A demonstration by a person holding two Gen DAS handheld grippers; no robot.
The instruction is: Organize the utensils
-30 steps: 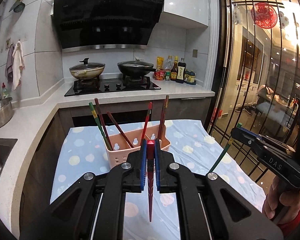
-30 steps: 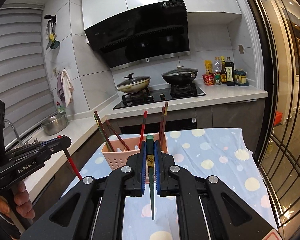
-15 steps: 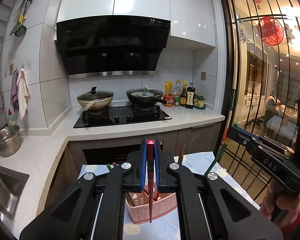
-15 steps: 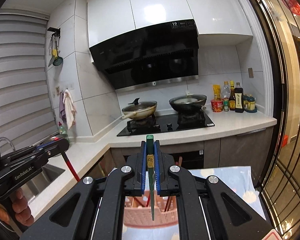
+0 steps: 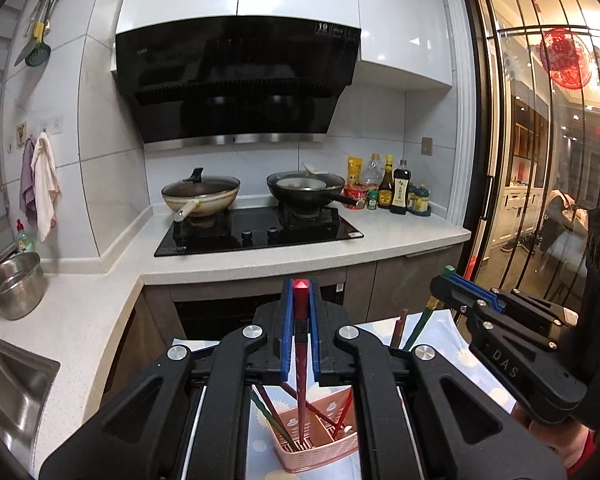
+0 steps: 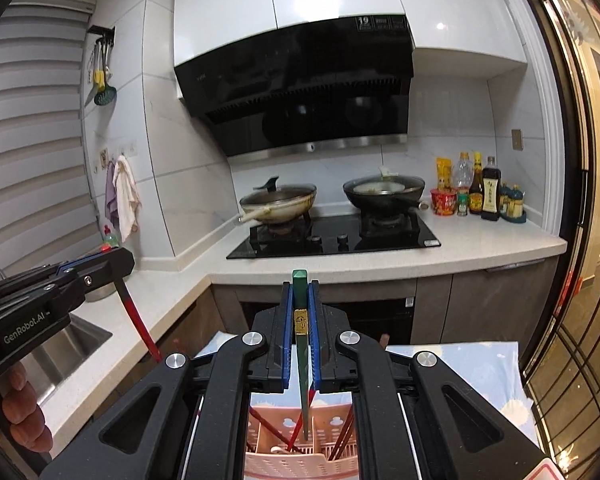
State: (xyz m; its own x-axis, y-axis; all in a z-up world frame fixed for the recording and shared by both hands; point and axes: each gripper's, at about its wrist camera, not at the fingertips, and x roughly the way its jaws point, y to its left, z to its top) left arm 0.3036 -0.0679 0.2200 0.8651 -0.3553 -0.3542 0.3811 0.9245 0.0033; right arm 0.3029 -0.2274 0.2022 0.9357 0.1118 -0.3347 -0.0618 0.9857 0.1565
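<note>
White kitchen counters are wrapping around the scene, with a steel pot (image 5: pixel 15 285) sitting at the far left beside the sink (image 5: pixel 8 392). Moving right, a lidded wok (image 5: pixel 201 197) and a black pan (image 5: pixel 306 189) are resting on the black hob (image 5: pixel 256 234), and sauce bottles (image 5: pixel 394 194) are standing together near the wall.

In front, the left gripper (image 5: pixel 300 344) is clamping its blue-padded fingers (image 5: pixel 286 336) on a red chopstick (image 5: pixel 299 364), which is hanging nearly upright with its tip inside the pink basket (image 5: pixel 316 446). That basket is standing on a blue dotted tablecloth (image 5: pixel 456 344) and is holding several other chopsticks leaning at angles.

Further right, the right gripper (image 6: pixel 301 332) is pinching a green chopstick (image 6: pixel 301 344) between closed fingers, holding it upright with its lower end pointing down into the basket; whether the tip is touching the bottom cannot be told. At the far right, a dark barred glass door (image 5: pixel 540 160) is showing a lit room behind it.
</note>
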